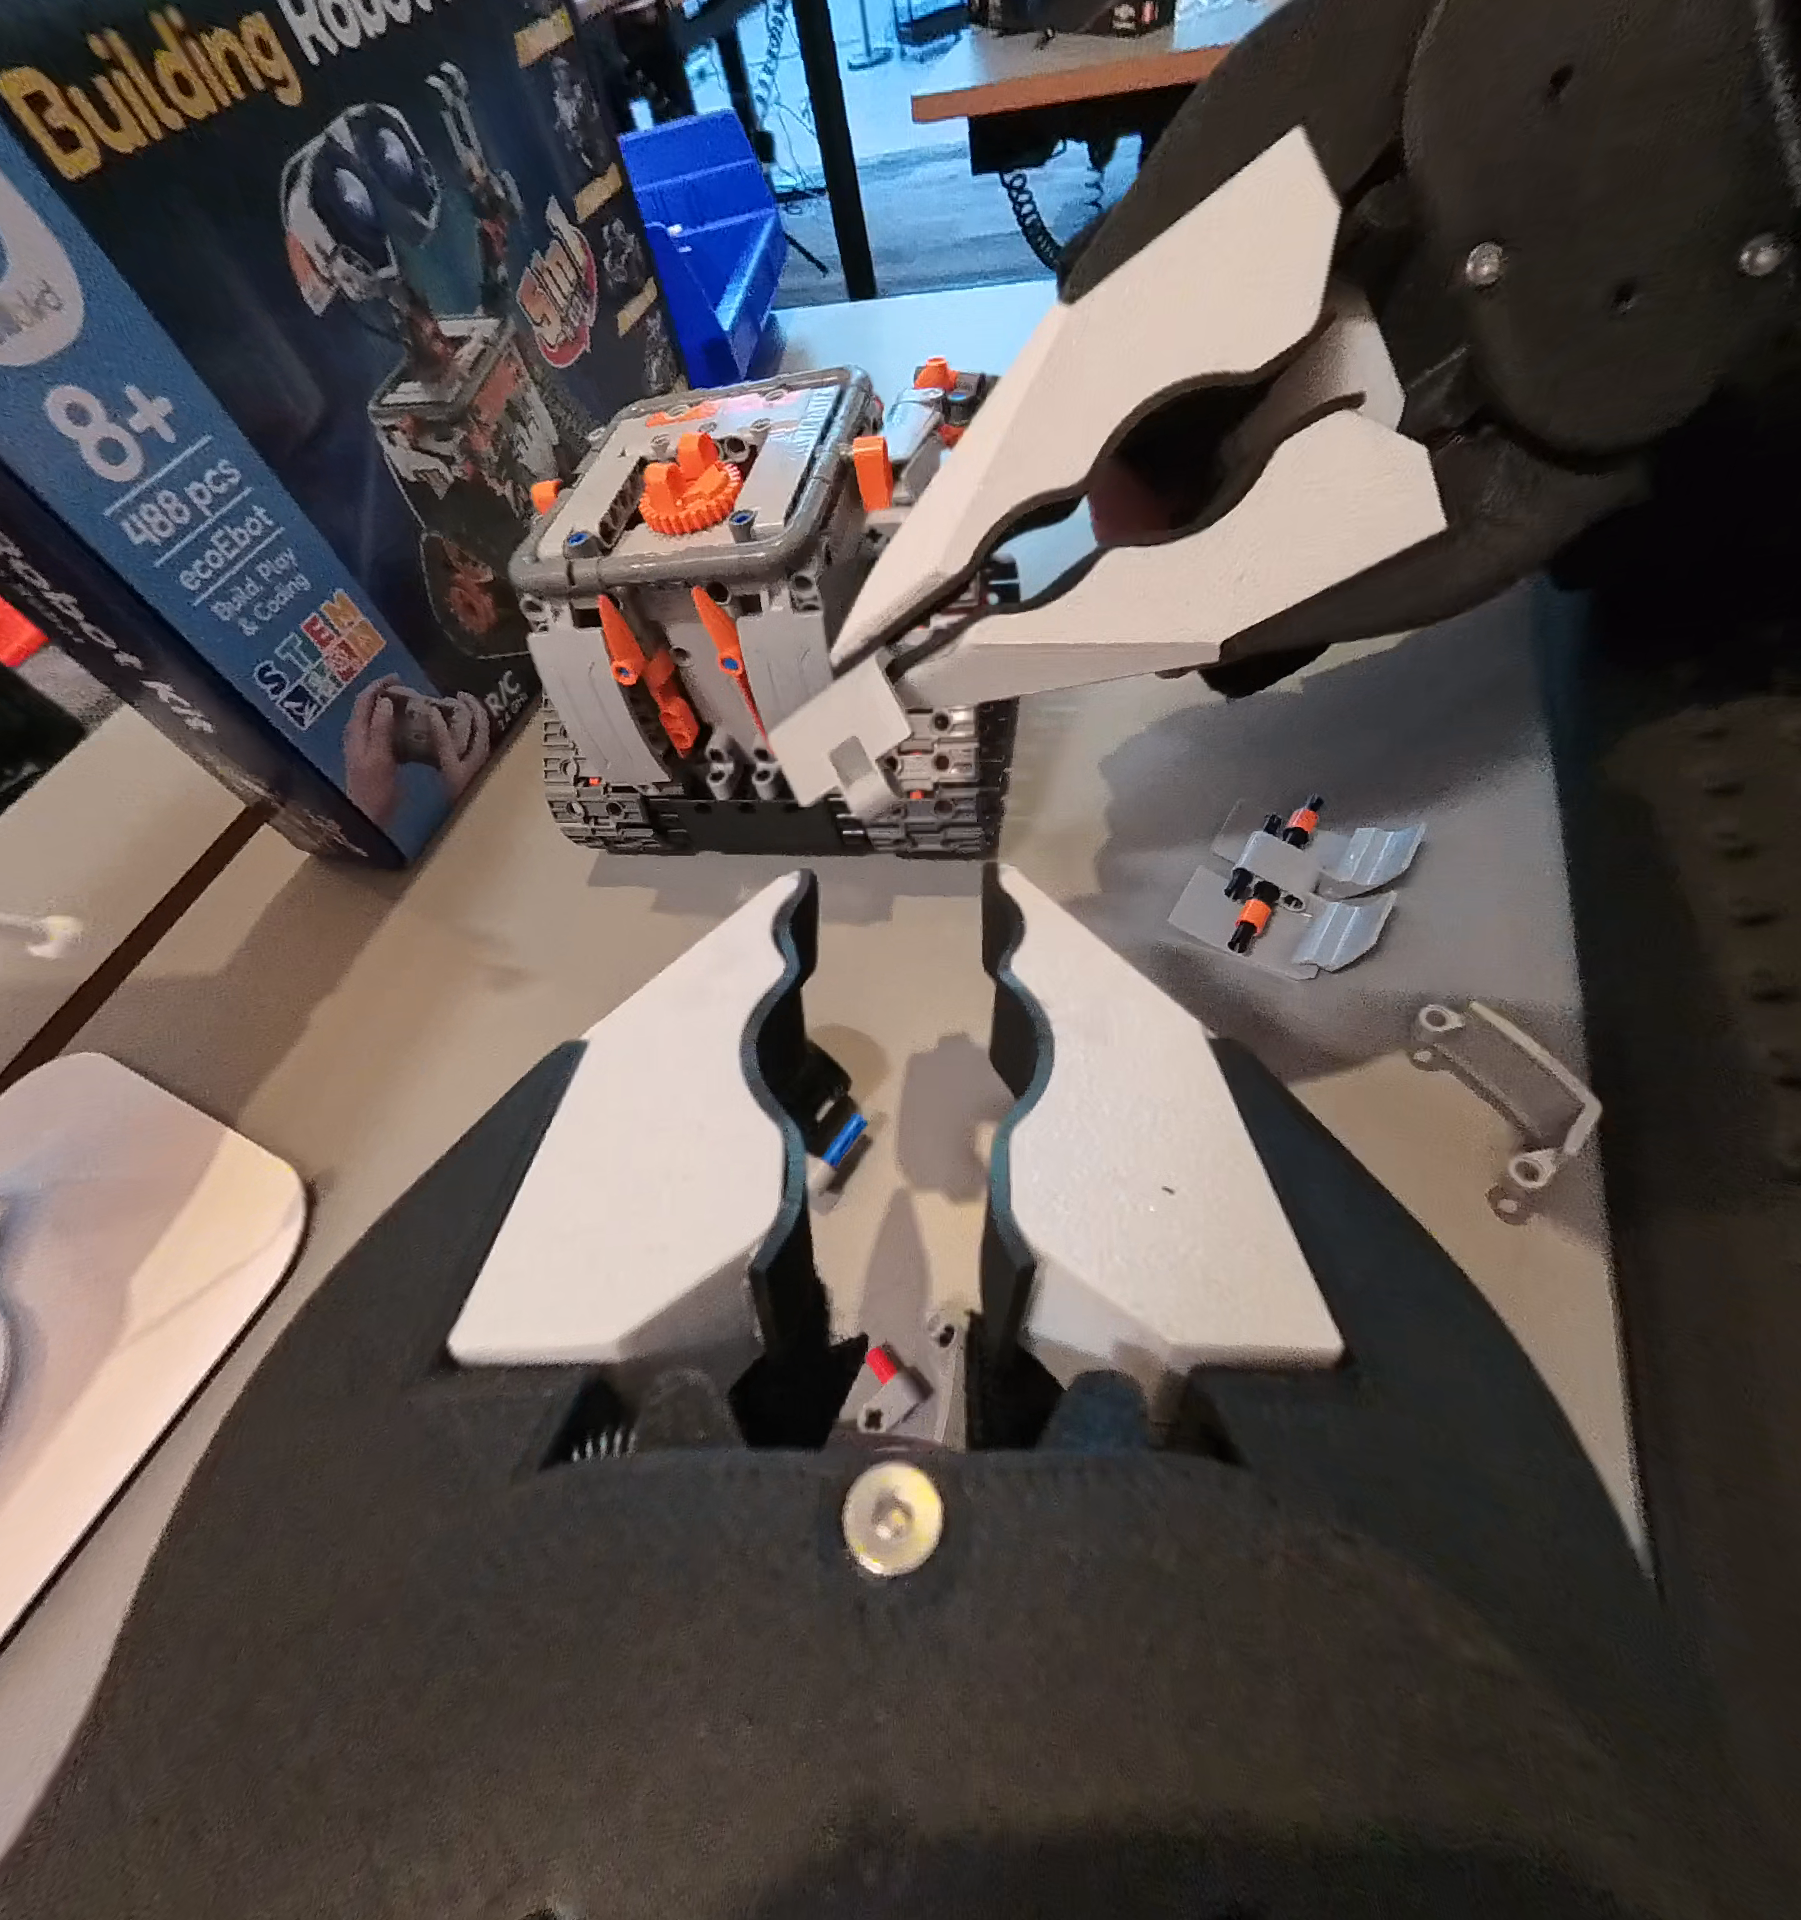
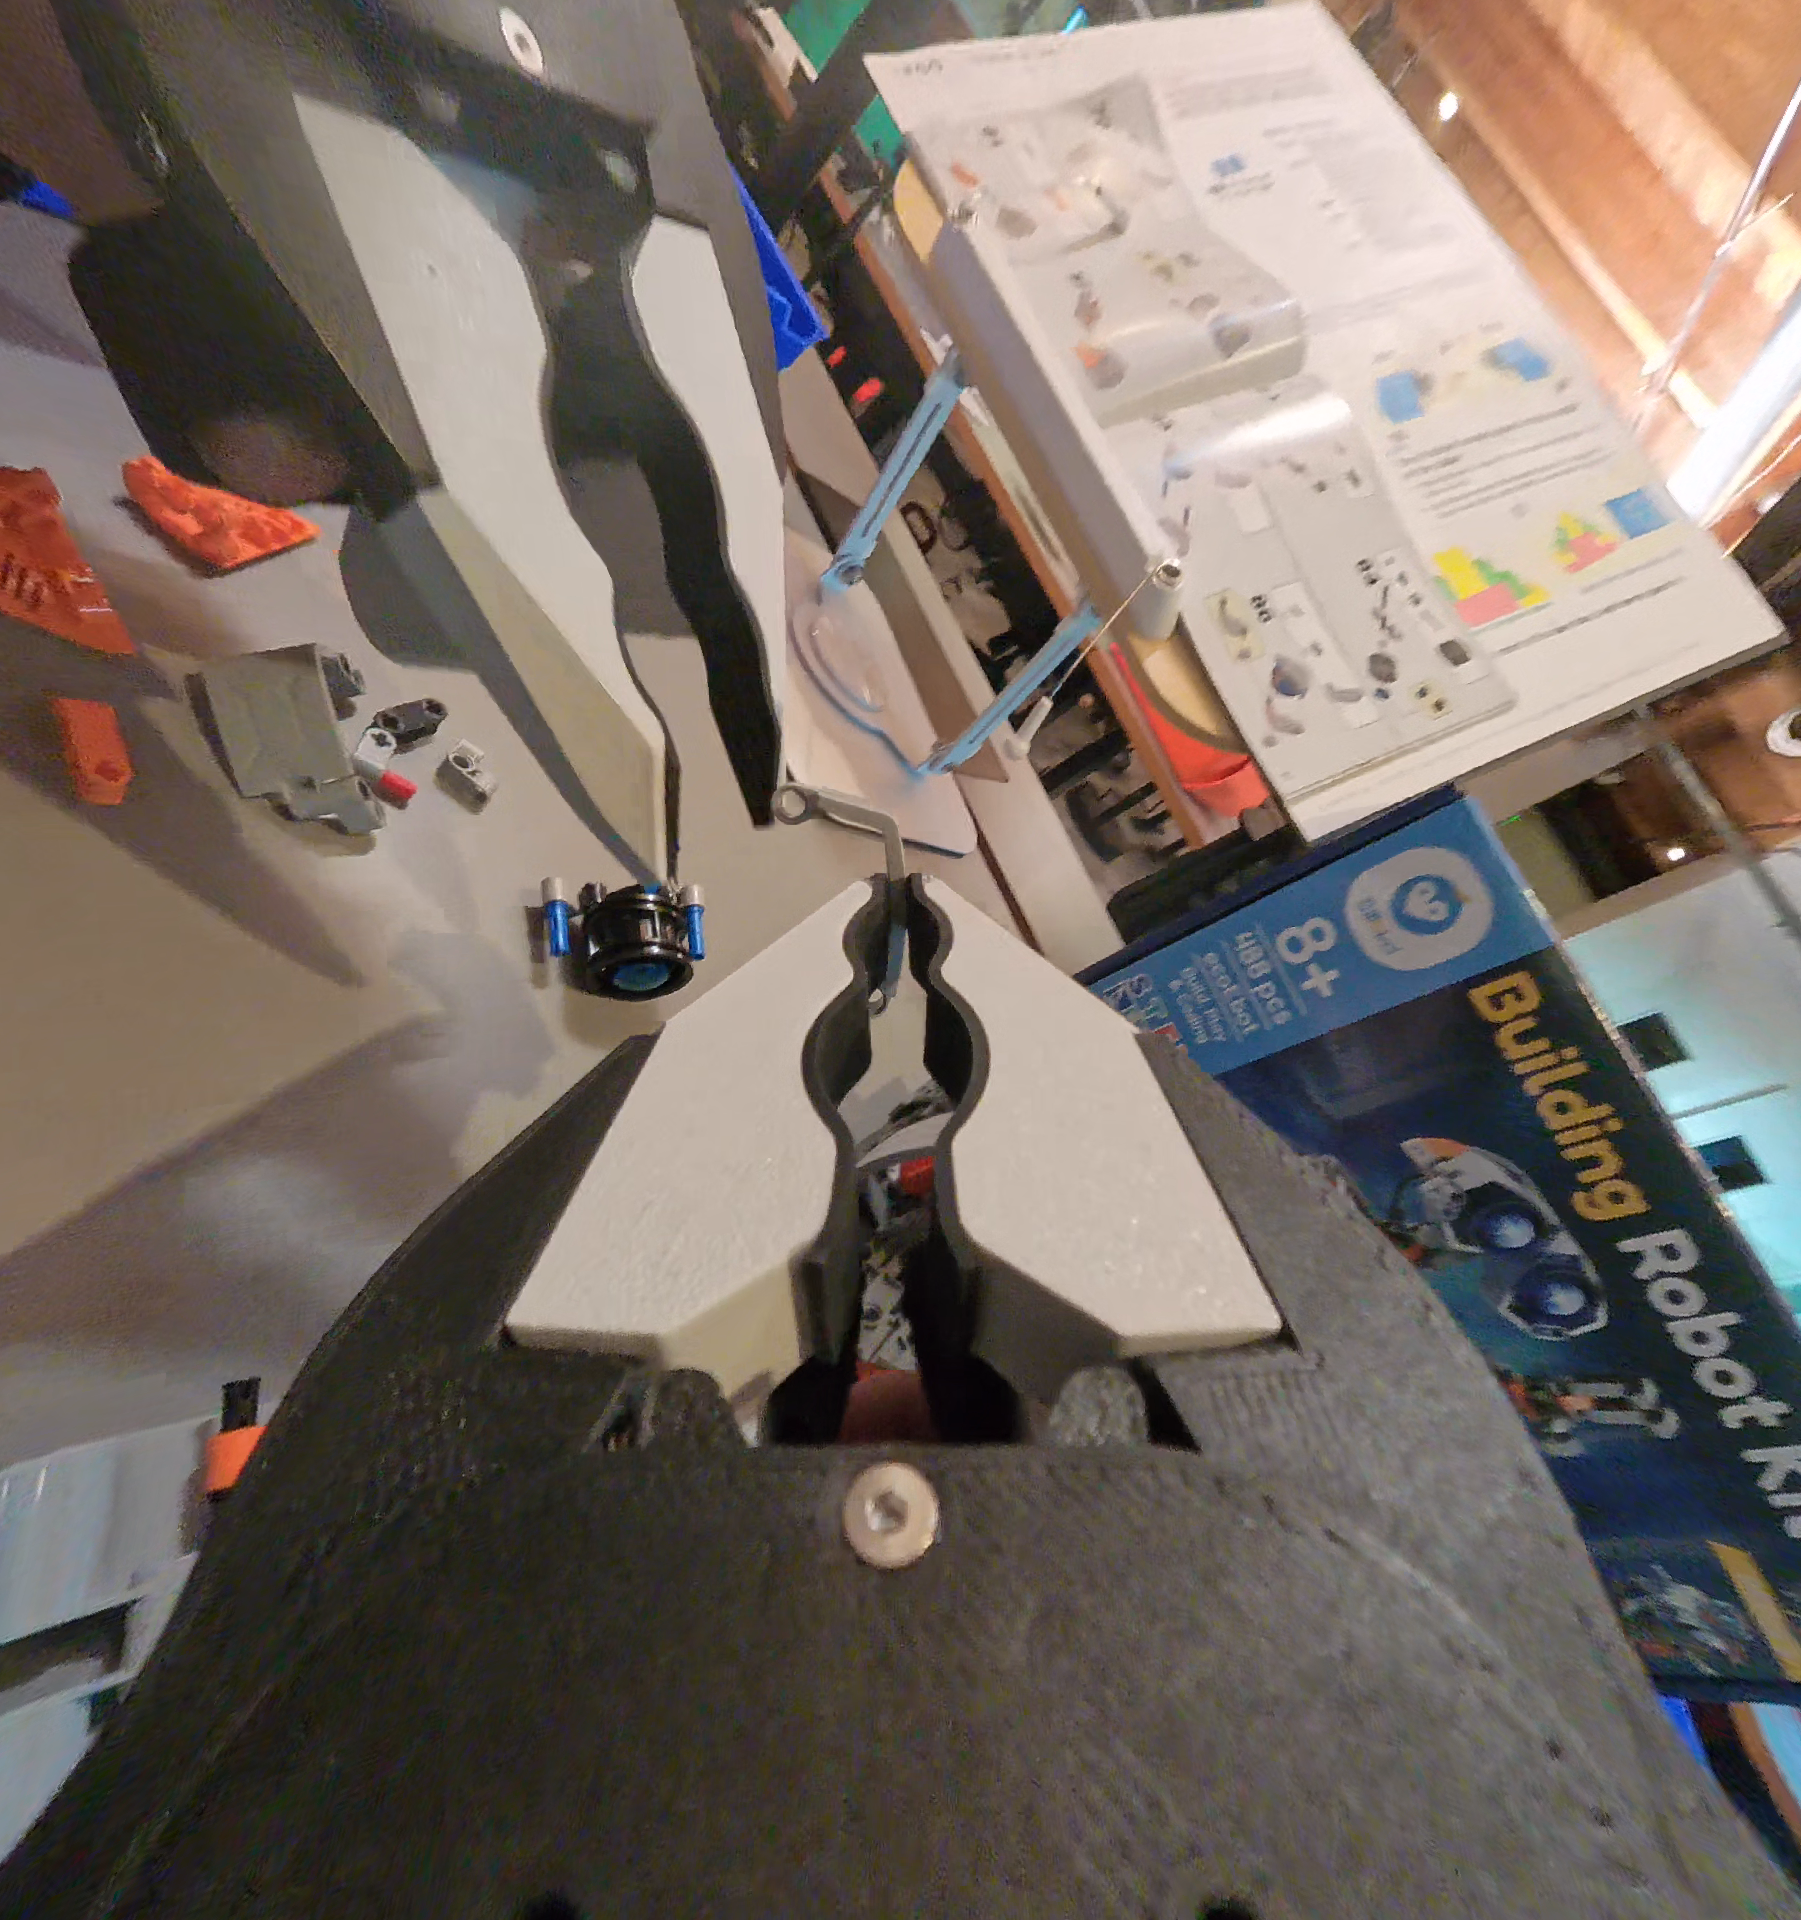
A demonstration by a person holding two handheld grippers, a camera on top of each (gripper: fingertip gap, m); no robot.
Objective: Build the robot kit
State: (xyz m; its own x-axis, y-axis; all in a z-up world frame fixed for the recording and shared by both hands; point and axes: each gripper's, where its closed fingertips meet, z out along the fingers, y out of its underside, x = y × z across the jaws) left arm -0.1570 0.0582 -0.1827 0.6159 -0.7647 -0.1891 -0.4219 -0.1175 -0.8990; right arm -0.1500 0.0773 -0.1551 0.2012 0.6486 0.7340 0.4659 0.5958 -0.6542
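at the far middle of the table [image 1: 408, 997] our right claw [image 1: 854, 675] is closed on a flat light-grey panel piece [image 1: 842, 740], held just against the near right face of the grey-and-orange block model [image 1: 709, 582]. our left claw [image 1: 901, 914] hangs parted and empty above the table, near a small black-and-blue wheel part [image 2: 631, 940]. we judge the panel light, stiff and smooth plastic, apt to slip or twist; the thin edge where we pinch it looks the best hold. the model seems heavier, but its pins could pop loose. two curved grey panels with orange pins [image 1: 1291, 883] lie well to the right, and a kit box [image 1: 252, 416] stands left.
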